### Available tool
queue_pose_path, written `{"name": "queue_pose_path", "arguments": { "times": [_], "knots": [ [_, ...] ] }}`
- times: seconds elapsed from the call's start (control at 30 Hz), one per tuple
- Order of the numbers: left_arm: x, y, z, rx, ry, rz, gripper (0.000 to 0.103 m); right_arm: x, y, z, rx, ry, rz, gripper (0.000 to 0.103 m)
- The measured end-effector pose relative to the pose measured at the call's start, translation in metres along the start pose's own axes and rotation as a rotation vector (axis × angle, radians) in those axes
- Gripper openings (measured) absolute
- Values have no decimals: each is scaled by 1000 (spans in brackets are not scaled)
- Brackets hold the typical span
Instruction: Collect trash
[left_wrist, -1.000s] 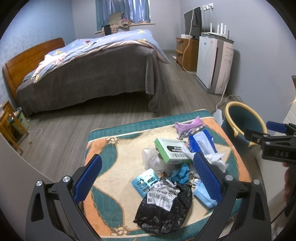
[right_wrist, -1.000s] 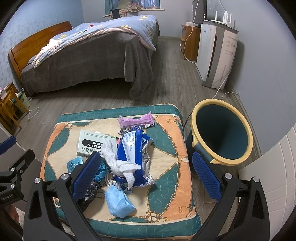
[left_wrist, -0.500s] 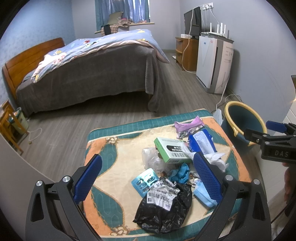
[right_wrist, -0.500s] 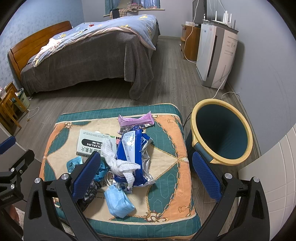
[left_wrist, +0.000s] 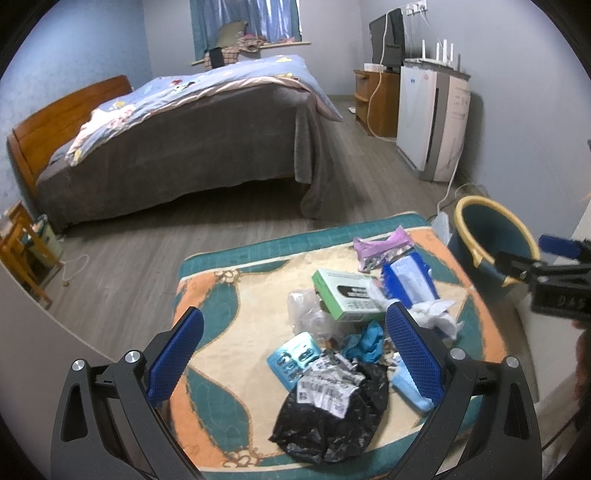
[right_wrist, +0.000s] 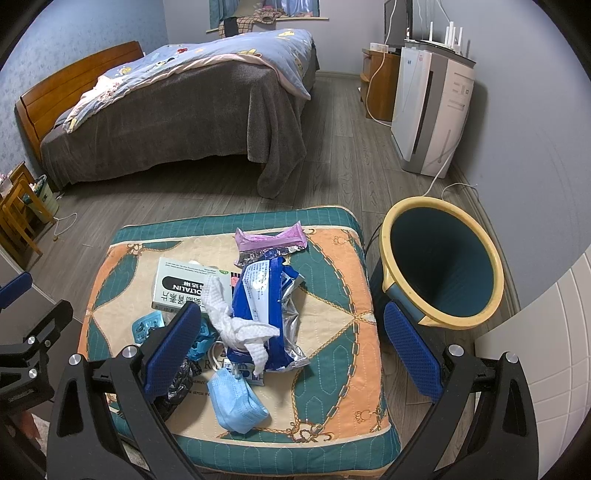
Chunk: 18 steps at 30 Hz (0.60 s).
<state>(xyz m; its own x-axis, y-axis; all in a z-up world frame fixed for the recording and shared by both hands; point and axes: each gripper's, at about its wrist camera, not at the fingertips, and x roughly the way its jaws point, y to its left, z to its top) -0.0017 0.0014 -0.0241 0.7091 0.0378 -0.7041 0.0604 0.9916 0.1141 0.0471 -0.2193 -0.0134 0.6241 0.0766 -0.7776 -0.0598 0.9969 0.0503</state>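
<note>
Trash lies in a heap on a patterned cushion (right_wrist: 332, 295): a black plastic bag (left_wrist: 332, 421), a green-and-white box (left_wrist: 343, 295), a blue foil wrapper (right_wrist: 266, 306) with a white tissue (right_wrist: 240, 325) on it, a purple wrapper (right_wrist: 269, 240), a light blue face mask (right_wrist: 236, 402) and a blue blister pack (left_wrist: 295, 358). The teal bin with a yellow rim (right_wrist: 439, 266) stands on the floor right of the cushion. My left gripper (left_wrist: 295, 362) hangs open above the black bag. My right gripper (right_wrist: 291, 347) is open above the blue wrapper, holding nothing.
A bed (right_wrist: 177, 107) with a grey blanket stands beyond the cushion. A white air purifier (right_wrist: 428, 110) and a wooden cabinet (right_wrist: 380, 85) line the right wall, with a cable on the floor near the bin. A white tiled surface (right_wrist: 546, 332) is at the right edge.
</note>
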Motion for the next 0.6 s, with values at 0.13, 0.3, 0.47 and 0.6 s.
{"name": "queue_pose_path", "arguments": {
  "times": [0.13,0.3,0.47,0.6],
  "knots": [
    [1,3,1,3,-2,20,98,0,0,0,-1,2,-1,97],
    [4,4,1,24,3,19,98,2,-2,-1,-1,6,-4,97],
    [13,1,-5,24,31,-48,98,10,-2,-1,7,15,-31,97],
    [25,-8,-18,26,85,-40,98,23,-1,1,18,48,-4,97]
  ]
}}
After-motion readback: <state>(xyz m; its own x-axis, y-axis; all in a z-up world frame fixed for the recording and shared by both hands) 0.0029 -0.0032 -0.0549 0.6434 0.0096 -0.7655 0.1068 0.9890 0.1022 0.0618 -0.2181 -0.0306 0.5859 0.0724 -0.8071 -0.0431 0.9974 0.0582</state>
